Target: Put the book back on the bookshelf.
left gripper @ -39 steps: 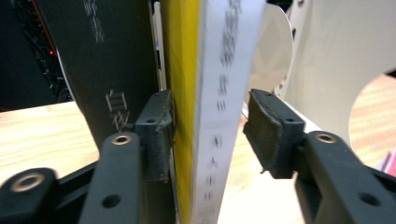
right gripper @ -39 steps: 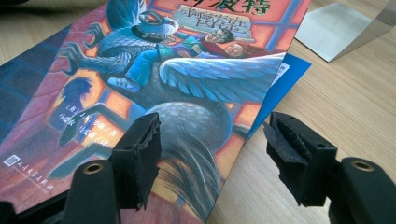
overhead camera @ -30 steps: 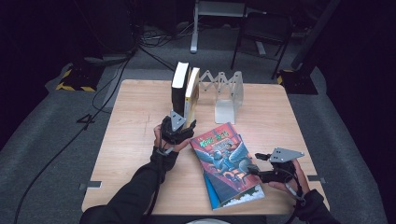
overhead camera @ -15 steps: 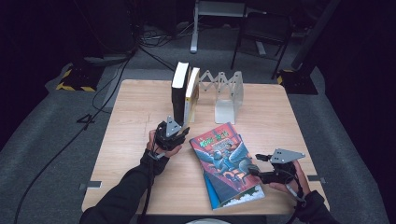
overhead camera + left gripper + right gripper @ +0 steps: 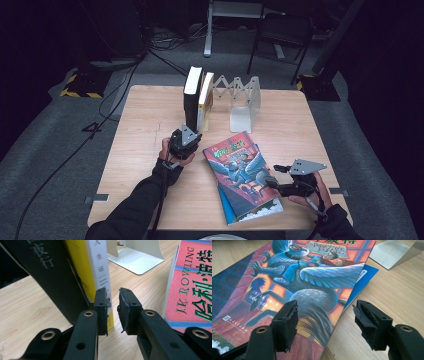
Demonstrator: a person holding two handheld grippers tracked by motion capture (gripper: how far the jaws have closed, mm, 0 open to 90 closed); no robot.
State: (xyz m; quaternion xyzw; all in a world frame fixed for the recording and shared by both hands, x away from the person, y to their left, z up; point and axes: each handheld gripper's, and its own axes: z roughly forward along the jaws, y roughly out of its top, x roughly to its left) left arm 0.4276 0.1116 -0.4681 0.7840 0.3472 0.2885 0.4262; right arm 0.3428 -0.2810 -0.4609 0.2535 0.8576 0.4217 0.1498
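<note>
Two books stand upright at the table's back: a black book (image 5: 191,97) and a white-and-yellow book (image 5: 205,100) leaning against it. My left gripper (image 5: 187,131) sits just in front of their lower ends. Its jaws have just been closing and stand a narrow gap apart (image 5: 113,293) with nothing between them. The white-and-yellow book's spine (image 5: 98,267) is right behind the left jaw. A red illustrated book (image 5: 240,172) lies flat on a blue book (image 5: 227,210). My right gripper (image 5: 272,181) is open, its jaws straddling the red book's near corner (image 5: 287,277) without touching it.
A white folding bookend rack (image 5: 245,100) stands to the right of the upright books, its flat base (image 5: 137,260) resting on the wooden table (image 5: 145,130). Black cables and a chair lie on the floor beyond the table's far edge.
The left gripper's jaws have drawn much closer together, and that hand has shifted slightly in front of the upright books. The right gripper and the flat books have not moved.
</note>
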